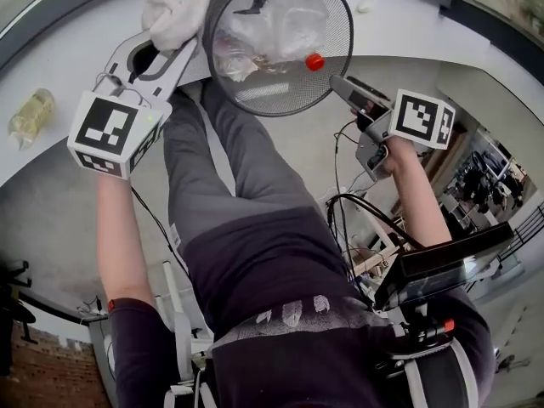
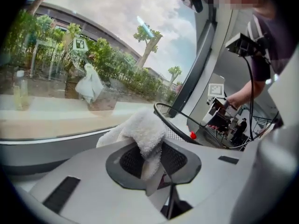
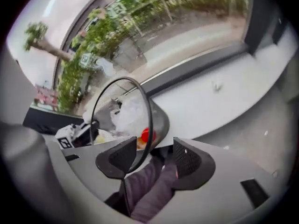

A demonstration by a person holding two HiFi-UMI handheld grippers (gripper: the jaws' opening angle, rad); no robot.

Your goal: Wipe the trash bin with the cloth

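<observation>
1. The left gripper [image 2: 152, 158] has its jaws clamped on the white cloth [image 2: 140, 130], which sits at the far-left rim of the trash bin [image 1: 274, 98].
2. The right gripper [image 3: 154, 158] has its jaws wide apart, with the bin's right rim between them.

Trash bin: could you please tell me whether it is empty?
Not empty: crumpled clear plastic and a red cap lie inside the trash bin.

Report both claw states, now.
Left claw: shut on the white cloth.
Right claw: open, with the rim of the mesh trash bin between its jaws, not gripped.
</observation>
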